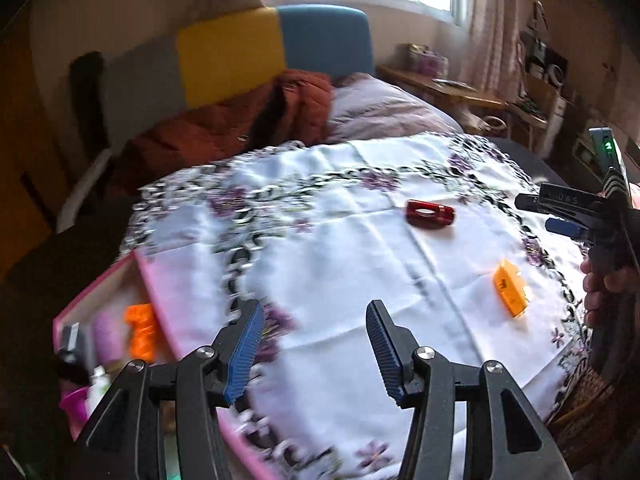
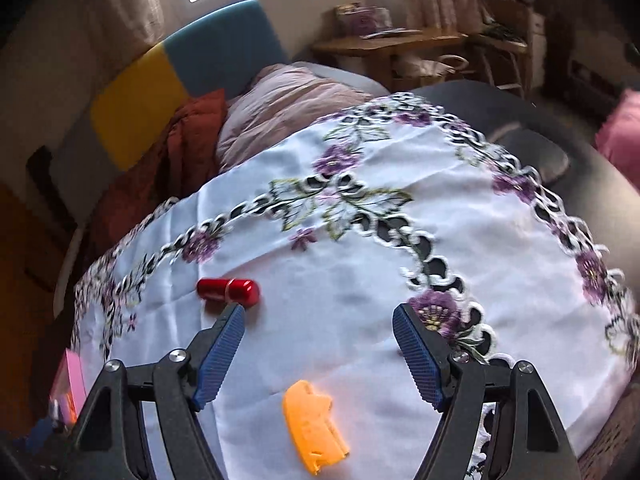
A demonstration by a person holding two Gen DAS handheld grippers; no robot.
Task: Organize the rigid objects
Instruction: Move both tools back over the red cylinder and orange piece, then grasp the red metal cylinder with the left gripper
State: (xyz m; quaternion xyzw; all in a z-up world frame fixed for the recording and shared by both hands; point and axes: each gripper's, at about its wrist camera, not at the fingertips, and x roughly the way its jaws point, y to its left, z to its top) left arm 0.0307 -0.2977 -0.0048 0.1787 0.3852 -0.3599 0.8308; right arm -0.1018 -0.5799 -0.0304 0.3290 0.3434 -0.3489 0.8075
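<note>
A red metal cylinder [image 1: 430, 213] and an orange plastic piece [image 1: 510, 288] lie on a white cloth [image 1: 340, 264] embroidered with purple flowers. My left gripper [image 1: 316, 312] hovers open over the cloth with nothing between its blue pads, and both objects are farther off to its right. My right gripper [image 2: 318, 312] is open too. The orange piece [image 2: 314, 426] lies on the cloth under it, between its fingers and clear of the pads. The red cylinder [image 2: 228, 290] sits just beyond its left fingertip. In the left wrist view, the right gripper [image 1: 540, 214] comes in at the right edge.
A pink open box [image 1: 152, 304] at the cloth's left edge holds several small items, one of them orange [image 1: 140, 332]; its corner [image 2: 72, 380] shows in the right wrist view. Behind are pillows [image 1: 380, 108], a rust blanket [image 1: 240, 120] and a wooden desk [image 2: 392, 46].
</note>
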